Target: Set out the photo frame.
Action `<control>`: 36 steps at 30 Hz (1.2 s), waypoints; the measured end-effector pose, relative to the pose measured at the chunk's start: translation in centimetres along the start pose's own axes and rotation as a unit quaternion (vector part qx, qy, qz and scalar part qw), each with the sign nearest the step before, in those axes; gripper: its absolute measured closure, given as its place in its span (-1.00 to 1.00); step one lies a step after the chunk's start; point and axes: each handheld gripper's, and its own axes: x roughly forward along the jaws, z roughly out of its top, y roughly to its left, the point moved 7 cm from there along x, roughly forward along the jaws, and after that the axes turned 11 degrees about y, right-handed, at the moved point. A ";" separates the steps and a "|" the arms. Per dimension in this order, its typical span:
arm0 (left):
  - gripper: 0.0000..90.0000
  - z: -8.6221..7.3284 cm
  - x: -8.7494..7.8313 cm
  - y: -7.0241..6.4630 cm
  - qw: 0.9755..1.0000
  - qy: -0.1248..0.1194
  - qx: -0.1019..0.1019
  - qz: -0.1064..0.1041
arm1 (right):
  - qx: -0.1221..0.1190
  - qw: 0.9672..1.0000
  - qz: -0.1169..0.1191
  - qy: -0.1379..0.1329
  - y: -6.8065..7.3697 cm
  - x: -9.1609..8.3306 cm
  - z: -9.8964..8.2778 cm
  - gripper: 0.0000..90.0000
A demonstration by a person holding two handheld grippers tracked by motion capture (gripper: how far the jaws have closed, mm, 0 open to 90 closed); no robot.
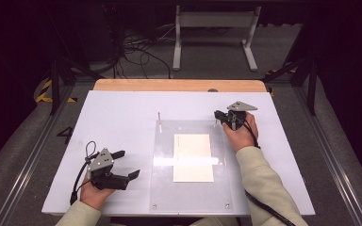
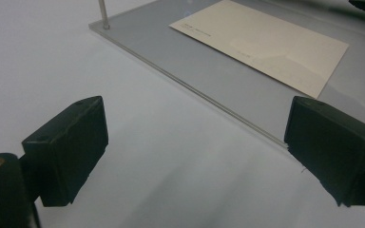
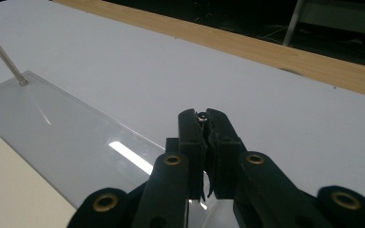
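Right gripper: jaws clamped on the metal pin at the clear plate's far right corner, likely to pull it.
Left gripper: jaws wide, empty, resting left of the plate.
Card: flat mid-plate.

The left tool lies low with its jaws spread wide apart, while the right tool, held in an outstretched hand, has its jaws pinched nearly together.
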 end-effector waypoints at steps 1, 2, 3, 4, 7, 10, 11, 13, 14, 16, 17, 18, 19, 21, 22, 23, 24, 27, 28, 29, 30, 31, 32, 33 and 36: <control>-0.83 0.0 0.0 -0.1 1.000 0.000 0.000 0.000 | 0.005 1.000 0.000 0.000 -0.1 0.1 0.0 0.91; -0.83 0.0 0.0 -0.2 1.000 0.002 0.002 0.000 | 0.010 1.000 0.002 0.001 -0.1 0.1 0.0 0.91; -0.83 0.0 -0.1 -0.3 1.000 0.002 0.003 -0.002 | 0.011 1.000 0.002 0.002 -0.1 0.1 0.0 0.91; -0.83 0.1 -0.1 -0.4 1.000 0.001 0.005 -0.001 | 0.012 1.000 0.001 0.001 -0.2 0.2 0.0 0.91; -0.83 0.1 -0.1 -0.6 1.000 0.000 0.013 -0.004 | 0.019 1.000 0.010 -0.007 -0.4 0.3 0.0 0.91; -0.84 0.3 -0.2 -1.1 1.000 -0.010 0.024 -0.018 | 0.025 0.999 0.016 -0.018 -0.5 0.5 -0.1 0.91; -0.84 0.3 -0.3 -1.1 0.999 -0.010 0.029 -0.018 | 0.027 0.999 0.020 -0.016 -0.6 0.5 -0.1 0.91; -0.85 0.3 -0.3 -1.3 0.999 -0.010 0.032 -0.017 | 0.032 0.999 0.029 -0.014 -0.8 0.6 0.0 0.91; -0.85 0.3 -0.3 -1.3 0.999 -0.010 0.032 -0.017 | 0.032 0.999 0.029 -0.014 -0.8 0.6 0.0 0.91; -0.85 0.2 -0.3 -1.4 0.999 -0.007 0.036 -0.017 | 0.041 0.998 0.038 -0.015 -1.0 0.8 0.1 0.91; -0.85 0.1 -0.3 -1.5 0.999 -0.007 0.038 -0.017 | 0.047 0.998 0.042 -0.017 -1.1 0.8 0.1 0.91; -0.85 0.1 -0.3 -1.5 0.999 -0.006 0.039 -0.019 | 0.051 0.997 0.045 -0.019 -1.2 0.9 0.1 0.91; -0.86 0.1 -0.3 -1.6 0.999 -0.008 0.041 -0.021 | 0.056 0.997 0.048 -0.020 -1.2 1.0 0.1 0.91; -0.87 0.0 -0.3 -1.6 0.999 -0.005 0.044 -0.021 | 0.058 0.997 0.049 -0.021 -1.3 1.1 0.2 0.91; -0.87 0.0 -0.3 -1.7 0.999 -0.004 0.045 -0.021 | 0.061 0.996 0.053 -0.021 -1.3 1.1 0.2 0.91; -0.88 0.0 -0.3 -1.8 0.999 -0.004 0.048 -0.020 | 0.065 0.996 0.054 -0.019 -1.4 1.2 0.2 0.91; -0.89 0.0 -0.3 -1.9 0.998 -0.003 0.052 -0.019 | 0.066 0.996 0.056 -0.020 -1.4 1.3 0.3 0.91; -0.90 0.1 -0.2 -2.1 0.998 -0.004 0.061 -0.019 | 0.073 0.995 0.059 -0.021 -1.6 1.4 0.3 0.91; -0.91 0.1 -0.2 -2.2 0.998 -0.002 0.065 -0.018 | 0.074 0.995 0.060 -0.020 -1.6 1.4 0.4 0.91; -0.91 0.2 -0.2 -2.3 0.998 -0.002 0.067 -0.018 | 0.077 0.995 0.061 -0.021 -1.6 1.5 0.4 0.91; -0.91 0.2 -0.1 -2.3 0.998 -0.003 0.068 -0.018 | 0.079 0.995 0.062 -0.021 -1.7 1.5 0.4 0.91; -0.91 0.2 -0.2 -2.4 0.998 -0.002 0.068 -0.018 | 0.082 0.994 0.063 -0.019 -1.7 1.6 0.4 0.91; -0.91 0.3 -0.1 -2.4 0.997 -0.004 0.070 -0.019 | 0.085 0.994 0.065 -0.019 -1.7 1.6 0.4 0.90; -0.92 0.3 -0.1 -2.5 0.997 -0.006 0.071 -0.020 | 0.091 0.993 0.071 -0.019 -1.8 1.7 0.5 0.90; -0.92 0.6 0.0 -2.7 0.997 -0.011 0.075 -0.023 | 0.098 0.992 0.072 -0.017 -1.9 1.8 0.5 0.90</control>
